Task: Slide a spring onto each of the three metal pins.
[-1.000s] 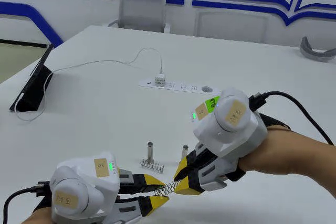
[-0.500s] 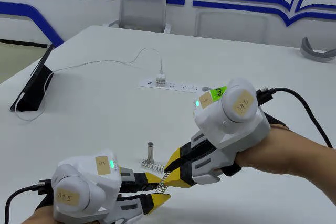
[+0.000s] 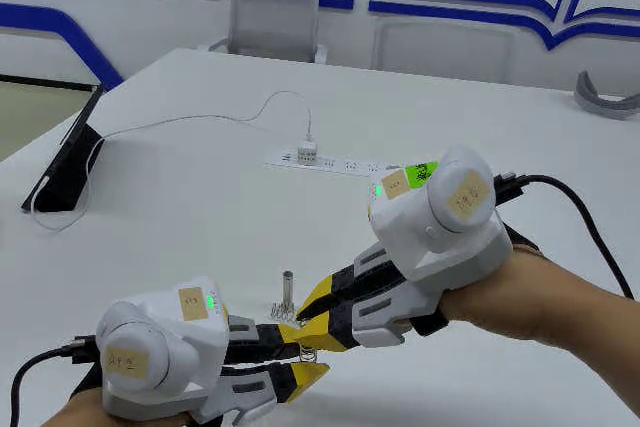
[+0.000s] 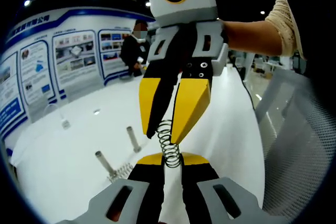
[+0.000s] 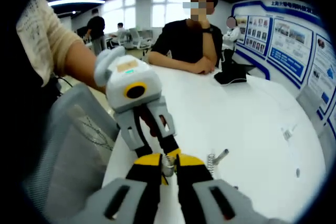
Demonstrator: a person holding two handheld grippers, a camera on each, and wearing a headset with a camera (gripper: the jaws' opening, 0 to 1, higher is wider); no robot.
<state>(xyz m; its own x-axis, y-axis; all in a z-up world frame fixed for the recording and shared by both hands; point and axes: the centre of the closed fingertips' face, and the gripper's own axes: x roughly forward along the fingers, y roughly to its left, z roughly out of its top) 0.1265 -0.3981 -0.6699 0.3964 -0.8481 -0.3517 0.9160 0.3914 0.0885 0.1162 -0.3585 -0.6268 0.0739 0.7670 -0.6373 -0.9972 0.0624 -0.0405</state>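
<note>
A small coil spring (image 3: 310, 352) is caught between both grippers low in the head view. My left gripper (image 3: 301, 355) is shut on its lower end (image 4: 171, 160). From the right, my right gripper (image 3: 299, 314) meets it tip to tip, its yellow jaws closed on the upper coils (image 4: 165, 131). In the right gripper view the spring (image 5: 168, 167) sits between that gripper's own tips (image 5: 168, 162). Two upright metal pins (image 4: 133, 139) (image 4: 104, 162) stand on the white table behind; one pin (image 3: 287, 287) shows in the head view. A second spring (image 3: 279, 312) lies at its foot.
A white power strip (image 3: 335, 162) with a plugged cable lies mid-table, and a dark tablet (image 3: 66, 162) leans at the left edge. A grey chair (image 3: 273, 12) stands beyond the table. People sit at the far end in the right gripper view.
My right gripper has moved left and closer to the left gripper, covering the second pin in the head view. The spring between them, stretched before, is now short and bunched.
</note>
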